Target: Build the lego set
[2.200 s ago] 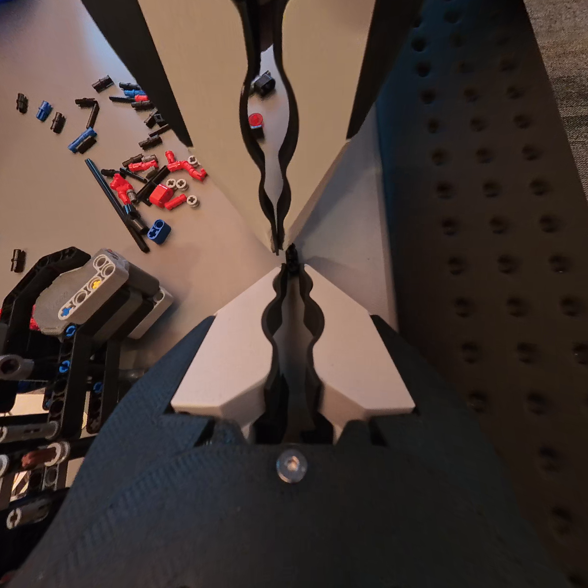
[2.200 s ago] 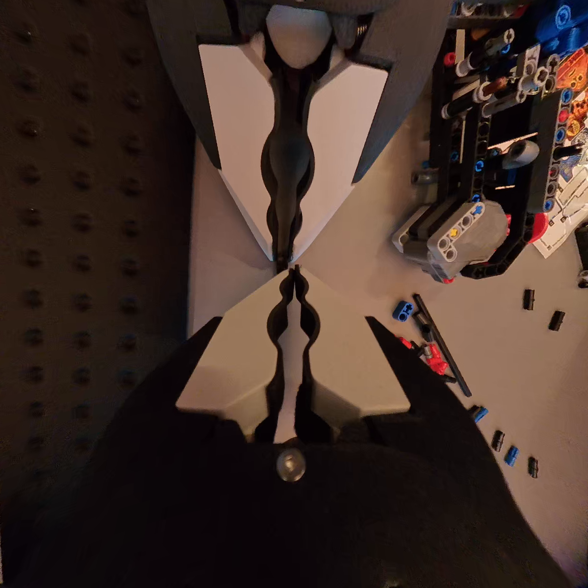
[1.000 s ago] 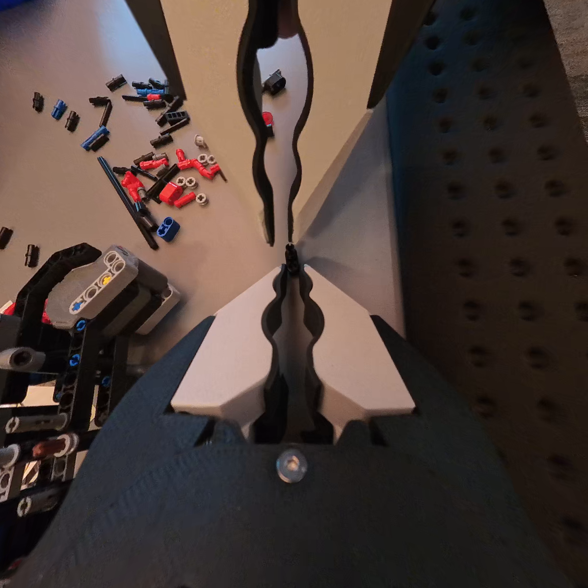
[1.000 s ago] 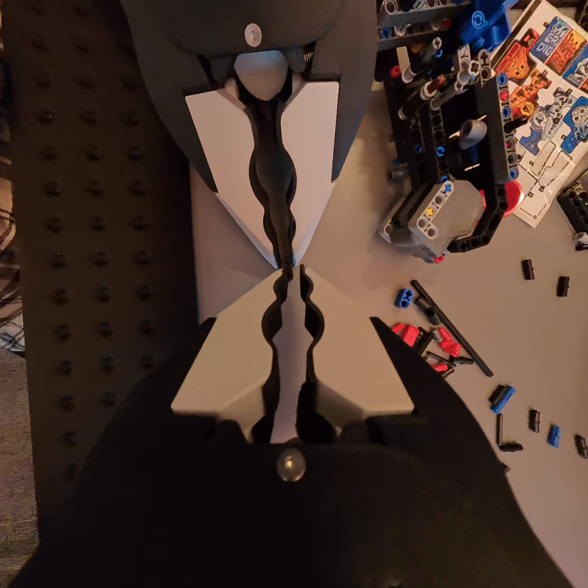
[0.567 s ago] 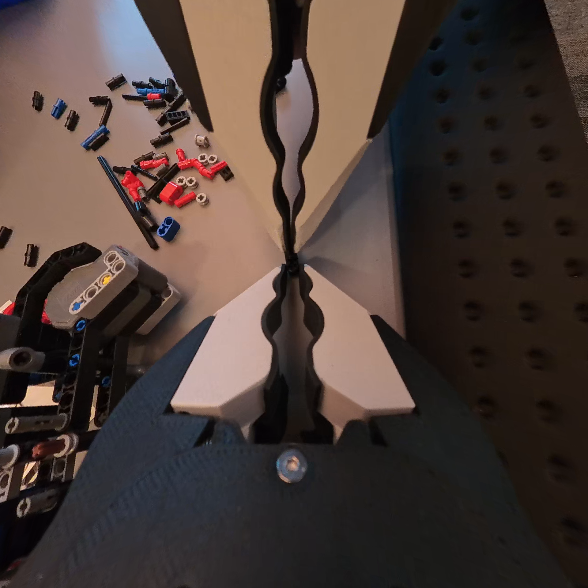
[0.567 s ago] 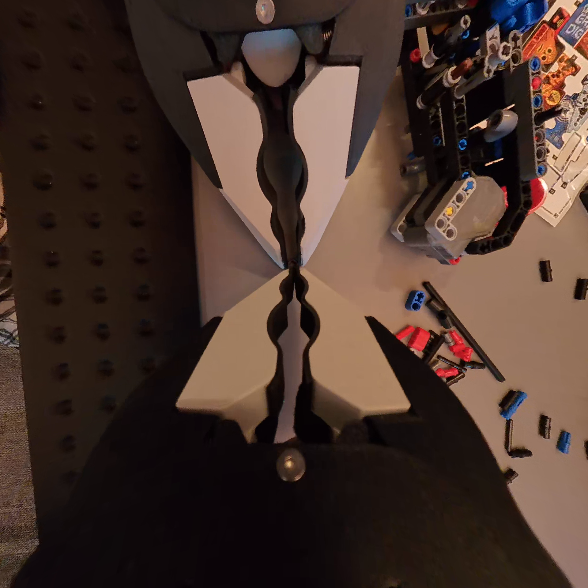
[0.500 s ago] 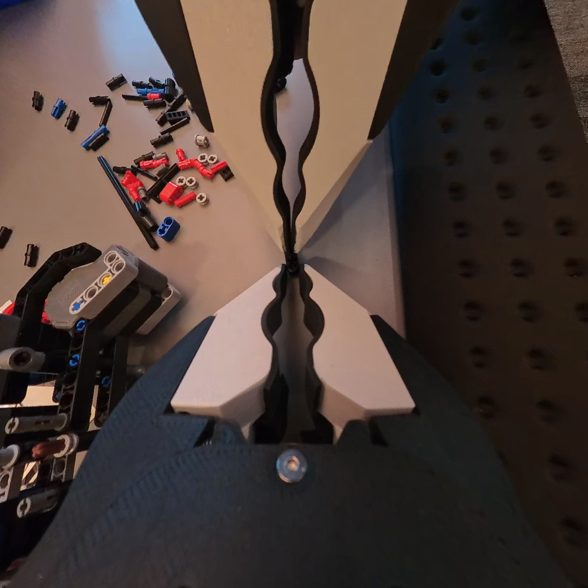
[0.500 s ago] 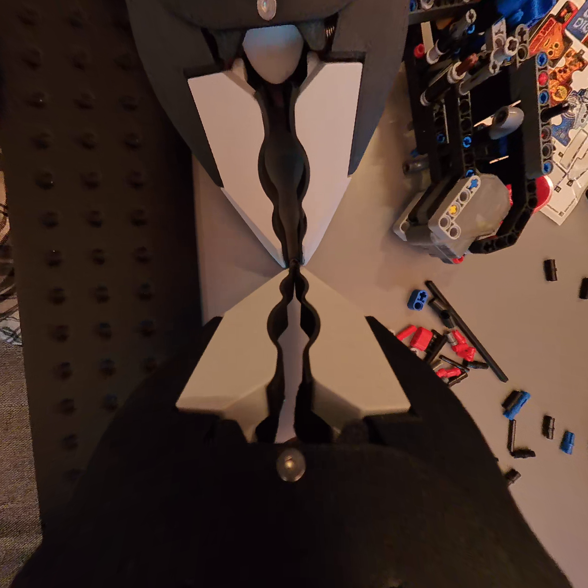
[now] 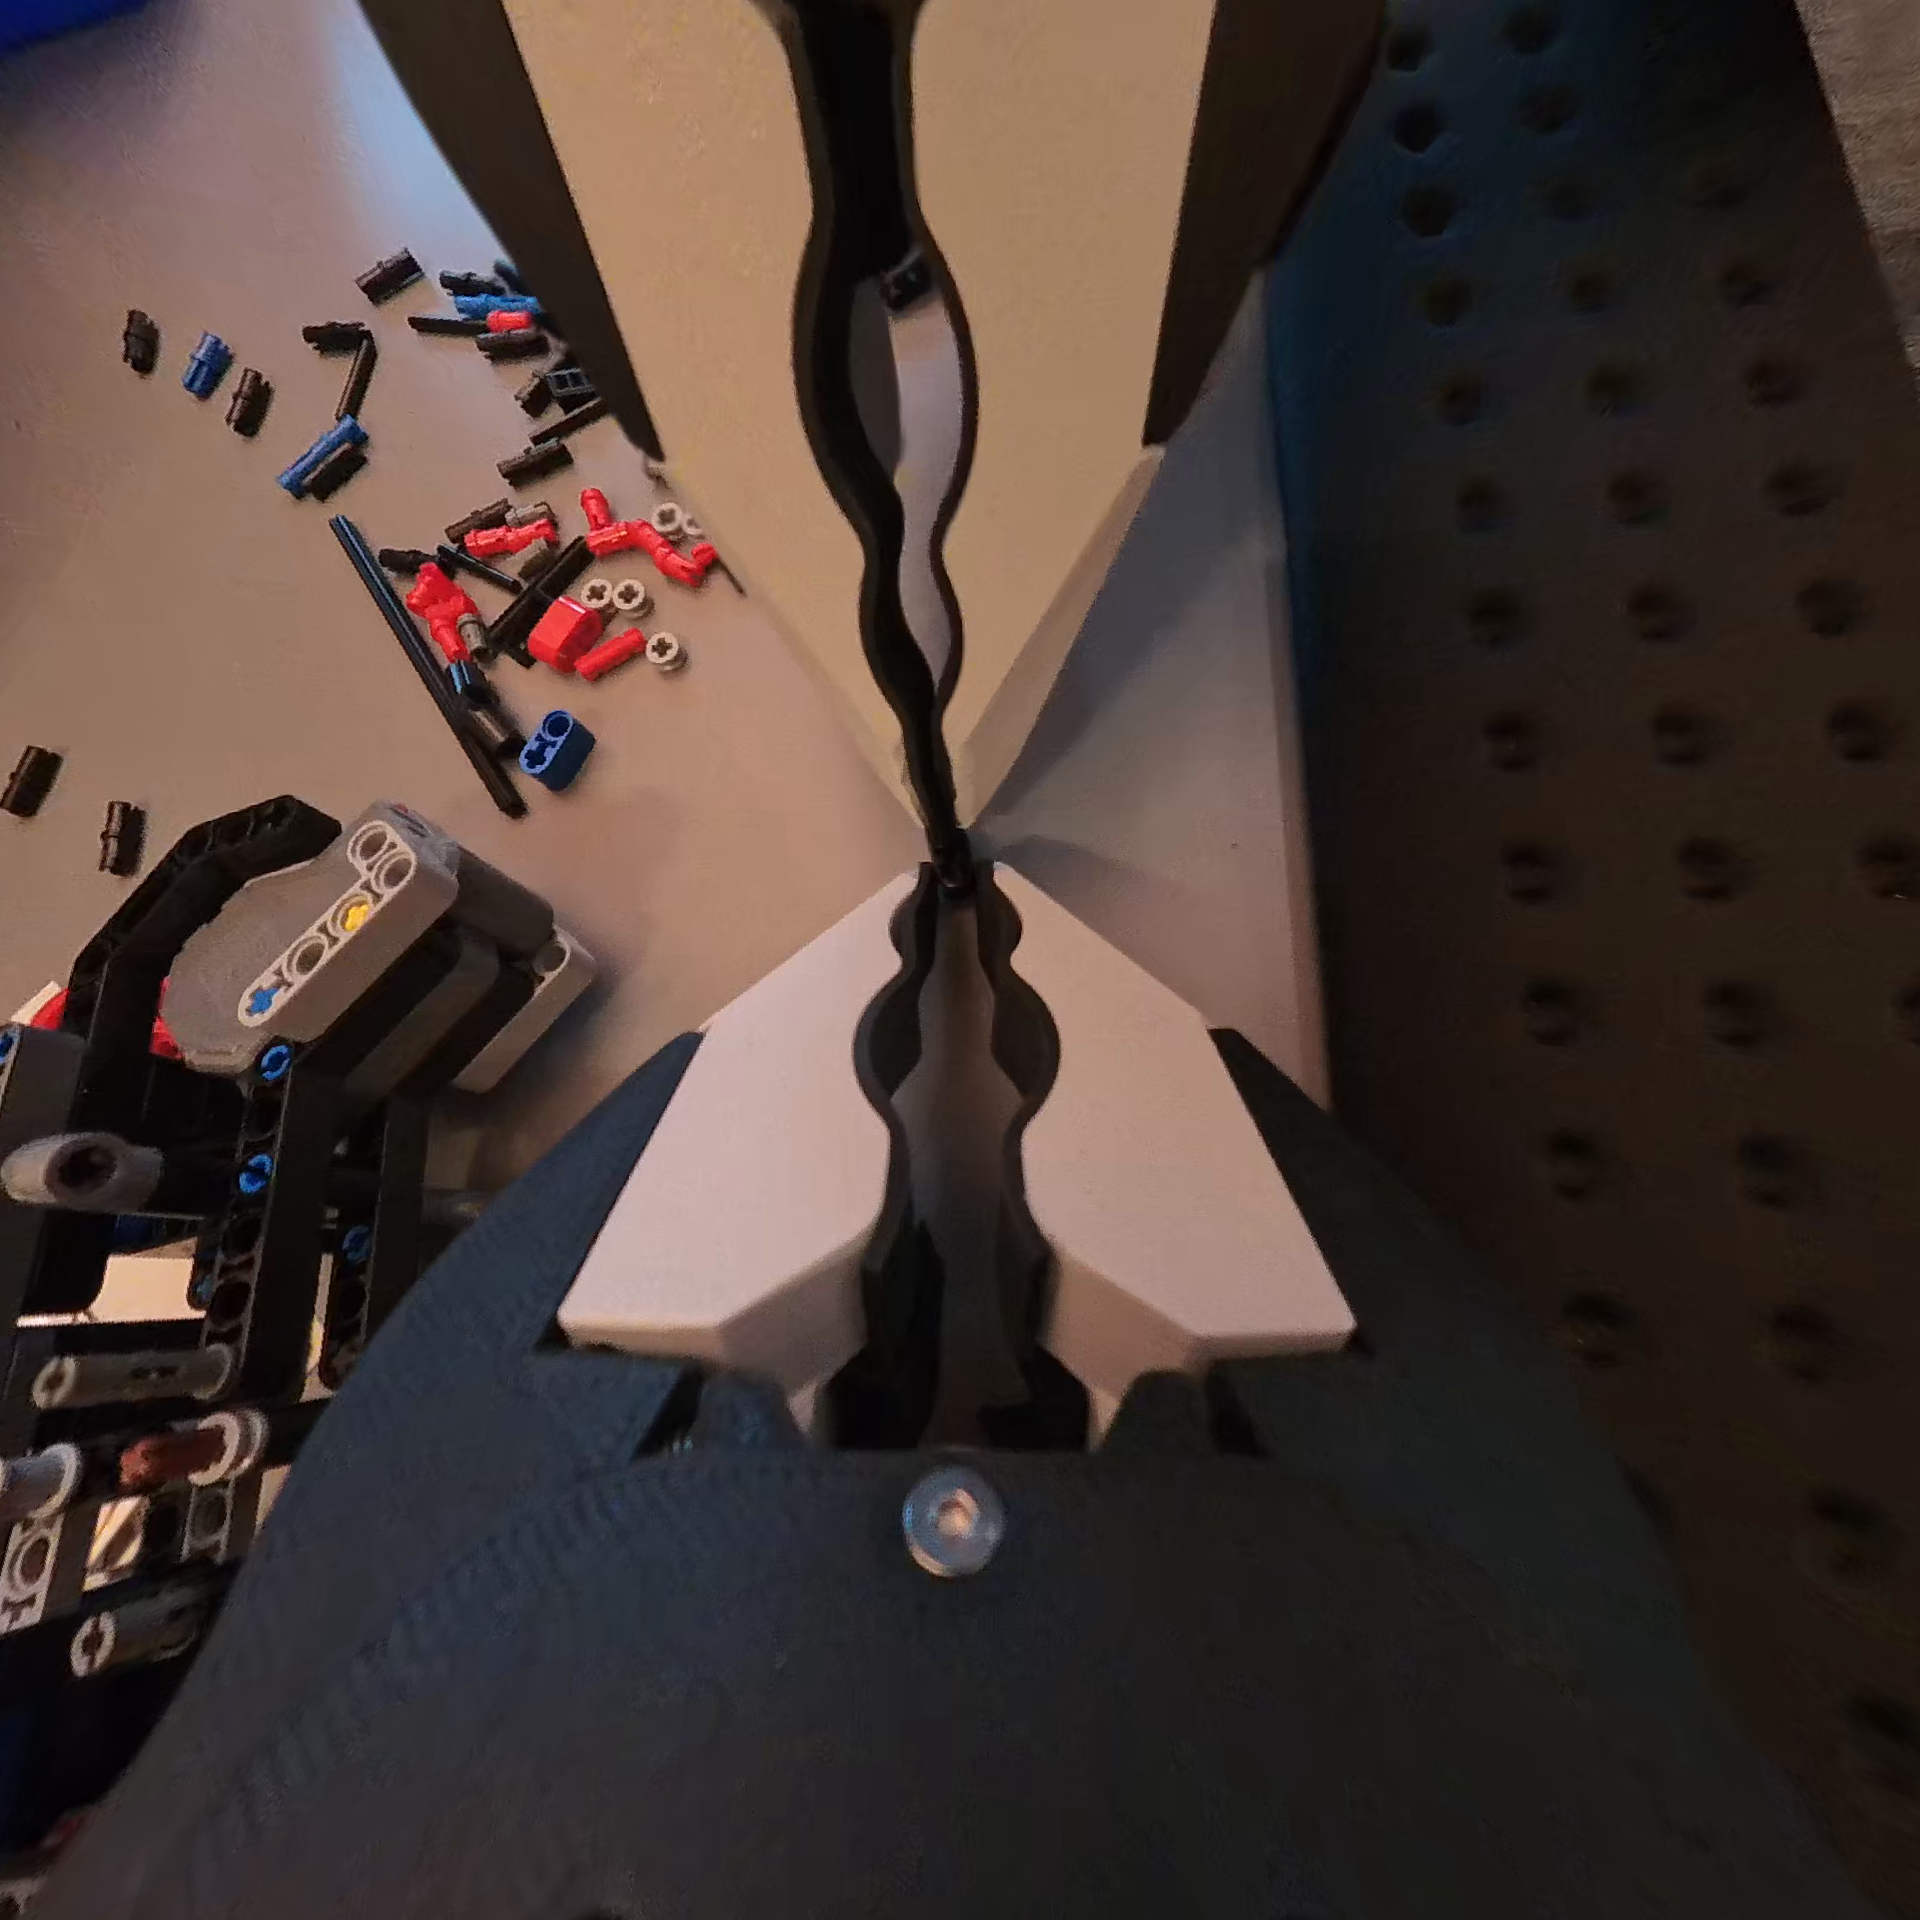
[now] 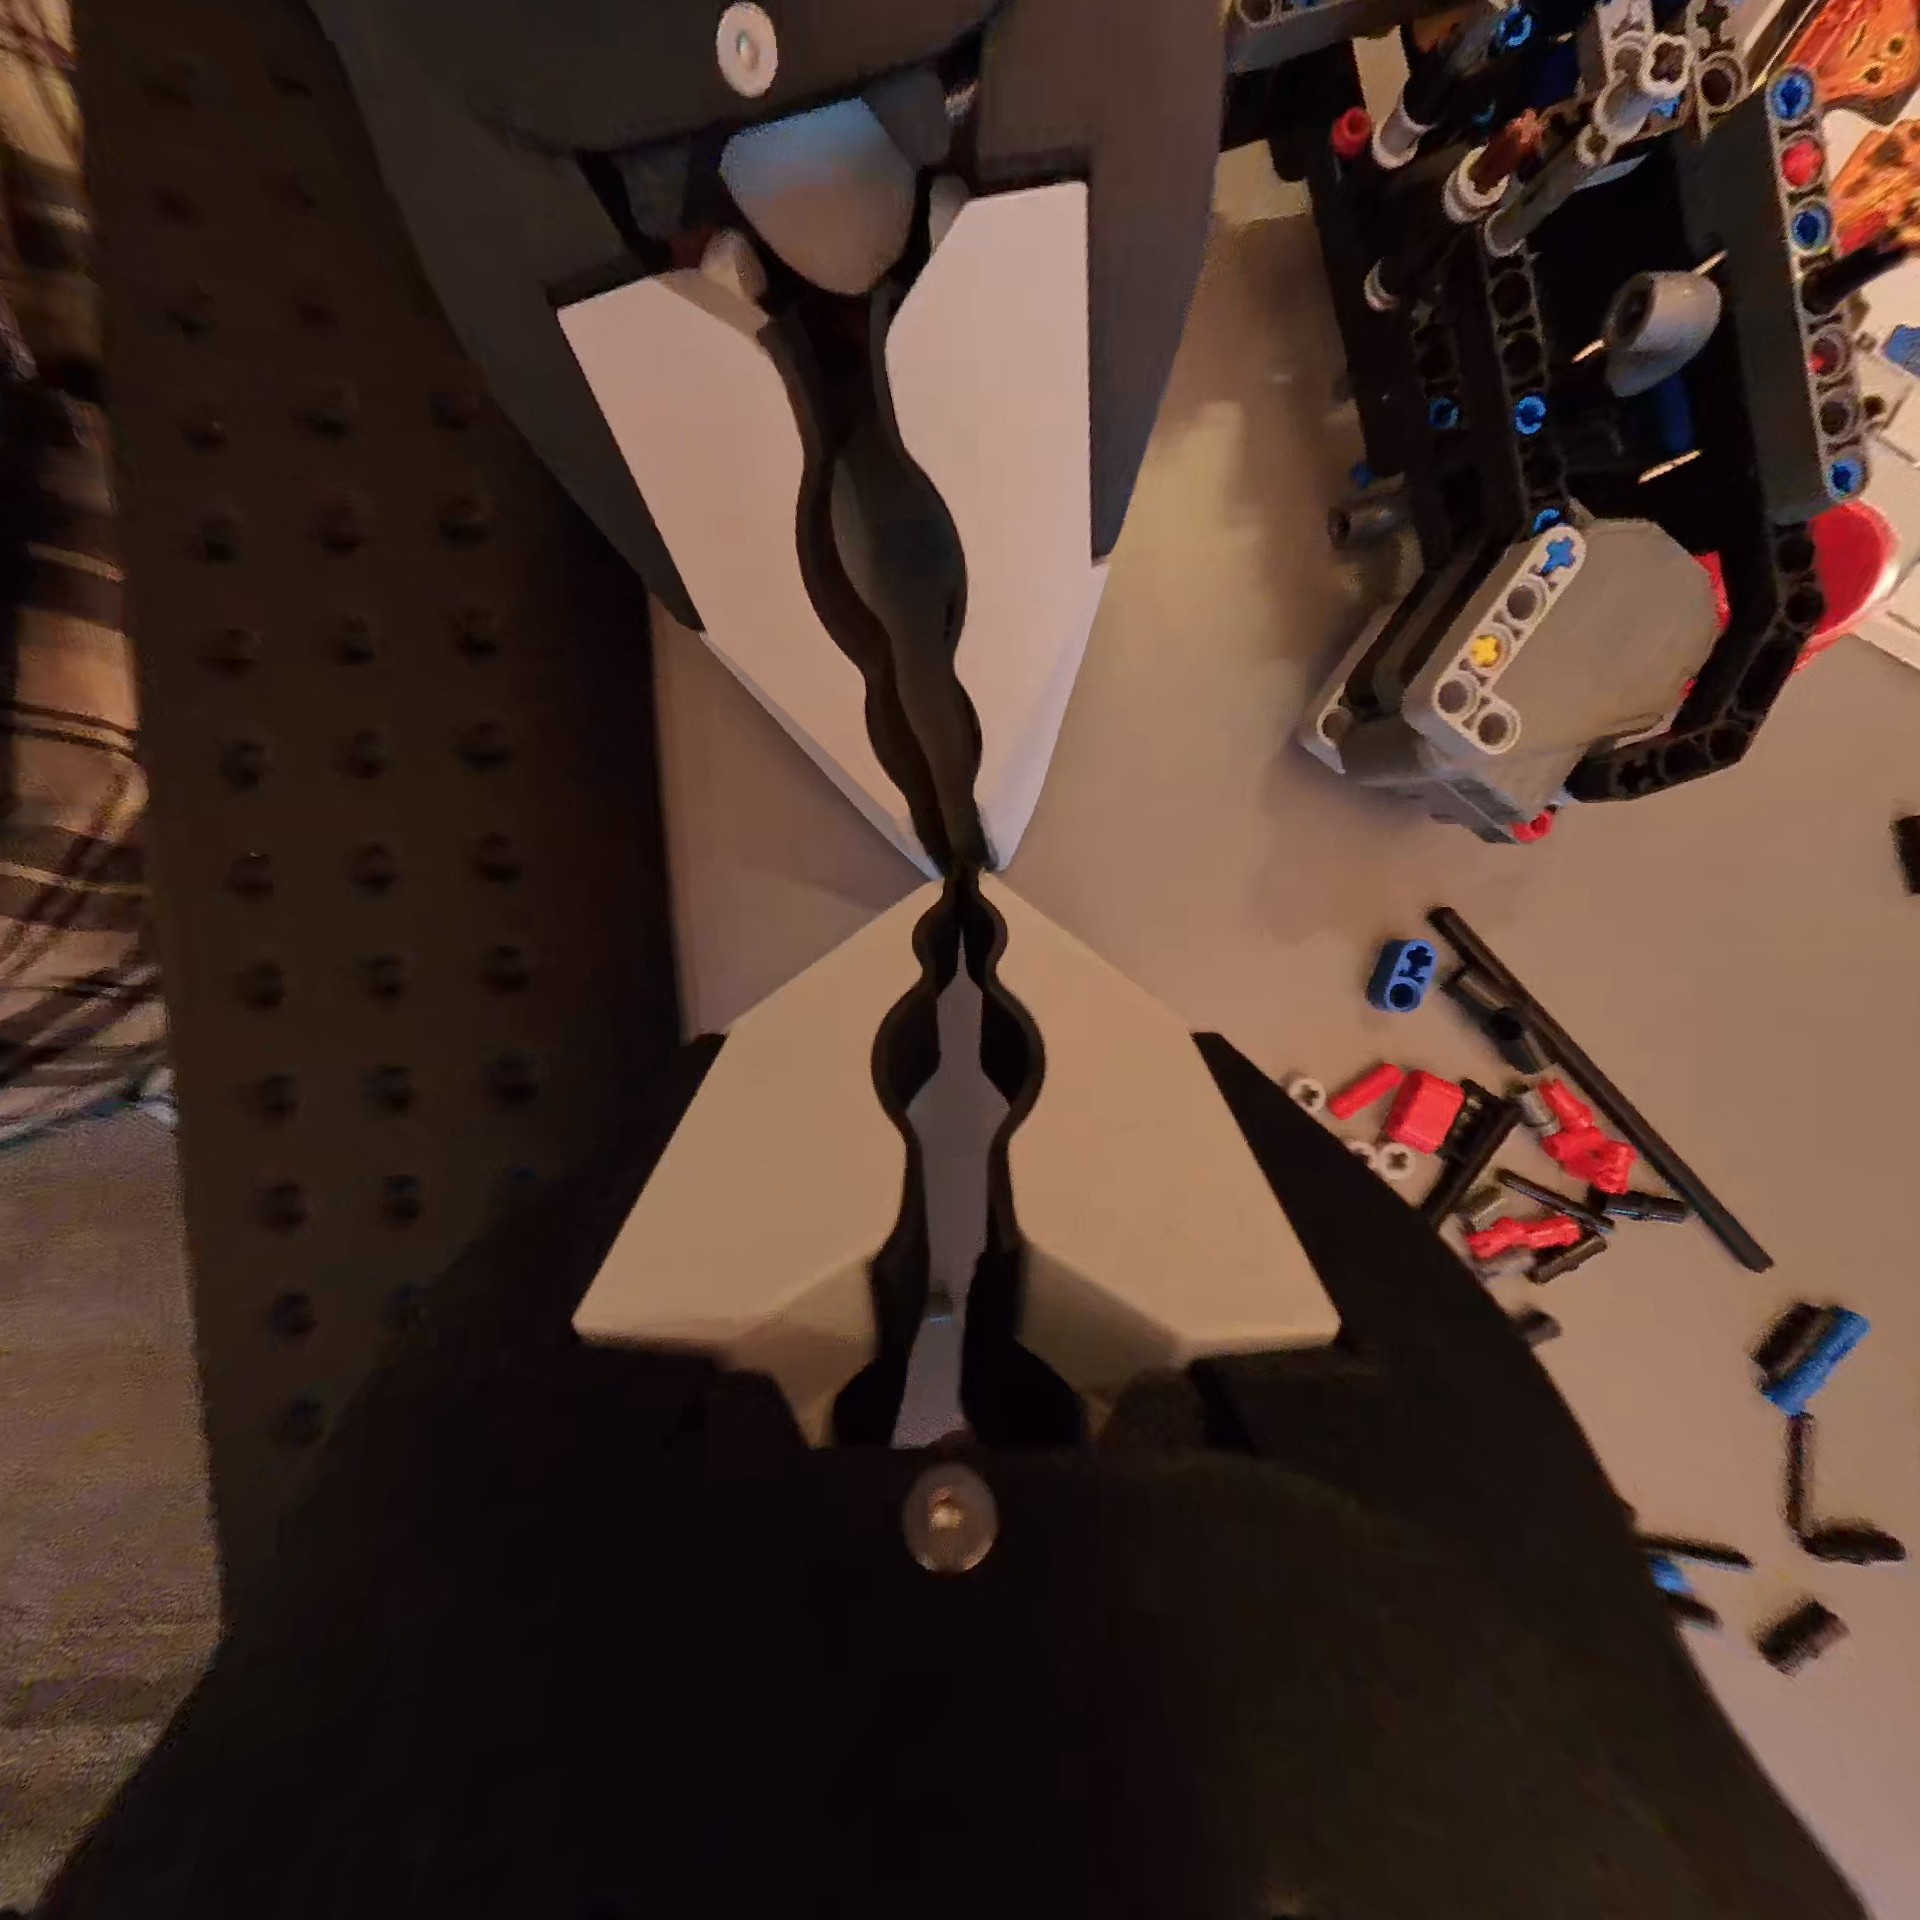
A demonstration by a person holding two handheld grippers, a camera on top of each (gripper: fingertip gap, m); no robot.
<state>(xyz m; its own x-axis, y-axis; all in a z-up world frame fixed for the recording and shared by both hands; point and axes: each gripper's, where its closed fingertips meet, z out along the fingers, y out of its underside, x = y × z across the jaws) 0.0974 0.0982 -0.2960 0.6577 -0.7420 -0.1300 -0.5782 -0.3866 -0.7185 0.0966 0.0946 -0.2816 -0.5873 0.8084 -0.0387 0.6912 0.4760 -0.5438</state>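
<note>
The two tools meet tip to tip above the grey bench (image 9: pixel 727 831). The left hand-held gripper (image 9: pixel 951 883) has its fingers pressed together on a tiny black lego pin (image 9: pixel 952 871) that pokes out of its tips. The right hand-held gripper (image 10: pixel 954 896) has its fingers squeezed together at the tips too, right against that same spot. I cannot tell if it really has hold of the pin, because the pin is so small and dark.

What could go wrong? The pin is held by only a little bit of it. If one tool lets go before the other has a good hold, the pin could drop onto the bench and roll in with the loose pile of small red, black and blue lego parts (image 9: pixel 540 613), or onto the dark board with round holes (image 9: pixel 1610 727) beside the bench. If the tools push at a slant, the pin could flip out sideways.

The half-built lego model with black beams and a grey block (image 10: pixel 1558 644) sits on the bench, off to the side of both tools, near the loose parts. It has blue pins in its black frame and a yellow dot on the grey block. It looks far from done.
</note>
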